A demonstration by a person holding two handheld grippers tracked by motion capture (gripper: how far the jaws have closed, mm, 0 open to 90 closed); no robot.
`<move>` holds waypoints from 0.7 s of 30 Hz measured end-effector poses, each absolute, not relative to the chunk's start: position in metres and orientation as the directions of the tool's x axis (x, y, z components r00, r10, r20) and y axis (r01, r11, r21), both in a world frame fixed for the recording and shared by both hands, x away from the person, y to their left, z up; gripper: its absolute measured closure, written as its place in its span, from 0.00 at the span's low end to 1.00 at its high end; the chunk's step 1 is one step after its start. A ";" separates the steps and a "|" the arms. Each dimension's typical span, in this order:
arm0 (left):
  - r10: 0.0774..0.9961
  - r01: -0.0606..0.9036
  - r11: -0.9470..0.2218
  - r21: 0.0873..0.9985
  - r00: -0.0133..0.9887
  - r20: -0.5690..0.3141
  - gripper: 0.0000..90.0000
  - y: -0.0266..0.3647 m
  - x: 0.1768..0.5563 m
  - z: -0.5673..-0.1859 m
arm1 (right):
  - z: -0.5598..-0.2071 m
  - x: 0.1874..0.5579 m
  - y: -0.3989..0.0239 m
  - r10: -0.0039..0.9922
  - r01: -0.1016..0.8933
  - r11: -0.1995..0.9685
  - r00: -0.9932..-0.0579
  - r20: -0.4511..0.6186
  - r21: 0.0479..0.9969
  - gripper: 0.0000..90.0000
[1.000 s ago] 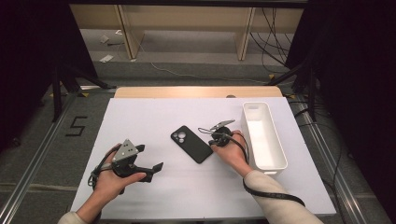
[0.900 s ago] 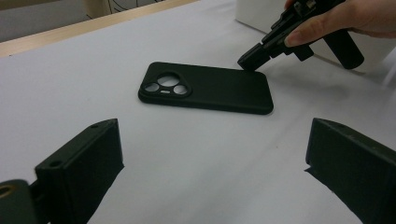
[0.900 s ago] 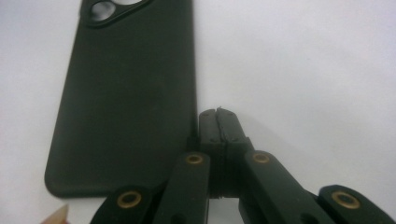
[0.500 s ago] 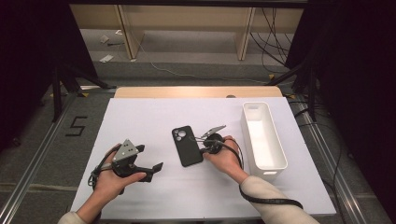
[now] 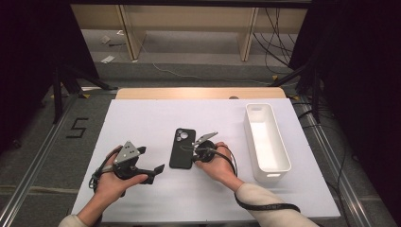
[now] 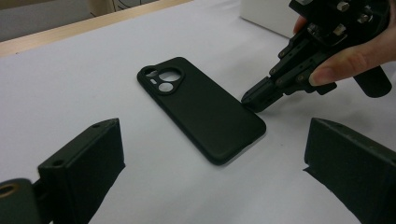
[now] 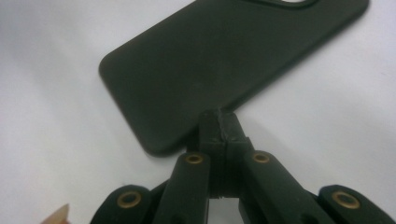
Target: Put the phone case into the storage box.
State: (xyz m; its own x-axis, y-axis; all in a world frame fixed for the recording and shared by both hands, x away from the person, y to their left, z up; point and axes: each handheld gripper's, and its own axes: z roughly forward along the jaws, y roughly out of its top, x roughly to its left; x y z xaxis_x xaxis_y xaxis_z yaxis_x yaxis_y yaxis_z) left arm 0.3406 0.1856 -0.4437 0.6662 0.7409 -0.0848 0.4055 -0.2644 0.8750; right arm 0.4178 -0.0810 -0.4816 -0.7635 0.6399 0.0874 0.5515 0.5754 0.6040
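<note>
The left gripper point(image 5: 158, 169) is black, with a grey three-cornered plate on top and a black cable looping behind it; its two jaws are broad, blocky and matt. The right gripper point(image 6: 254, 96) is black too, its linkage arms pinned with brass-coloured rivets and silver screws on the body. A light beige sleeve point(image 5: 269, 208) sits behind it, a black cable crossing the sleeve.

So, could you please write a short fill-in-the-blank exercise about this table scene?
1. The right gripper, its jaws ____, touches the long edge of the matte black phone.
2. The phone lies with its camera cut-outs facing ____.
3. The left gripper has its jaws ____.
4. The white rectangular plastic bin holds ____.

Missing words: shut; up; open; nothing
</note>
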 end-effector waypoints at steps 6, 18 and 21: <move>0.742 0.407 -0.265 0.874 0.665 -0.084 0.05 0.186 0.341 -0.444 | -0.484 0.413 -0.066 0.612 0.531 0.575 -0.784 0.103 0.622 1.00; 0.744 0.408 -0.268 0.873 0.663 -0.082 0.05 0.186 0.341 -0.444 | -0.488 0.410 -0.045 0.577 0.496 0.569 -0.809 0.112 0.656 1.00; 0.743 0.408 -0.269 0.872 0.664 -0.081 0.05 0.186 0.340 -0.444 | -0.489 0.410 -0.041 0.573 0.492 0.565 -0.811 0.113 0.663 1.00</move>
State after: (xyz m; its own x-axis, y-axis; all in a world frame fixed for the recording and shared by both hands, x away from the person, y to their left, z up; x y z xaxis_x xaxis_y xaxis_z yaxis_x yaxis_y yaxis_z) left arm 0.3405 0.1858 -0.4442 0.6640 0.7433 -0.0811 0.4080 -0.2693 0.8724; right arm 0.4101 -0.0414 -0.4892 -0.8114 0.5734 0.1131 0.4915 0.5648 0.6629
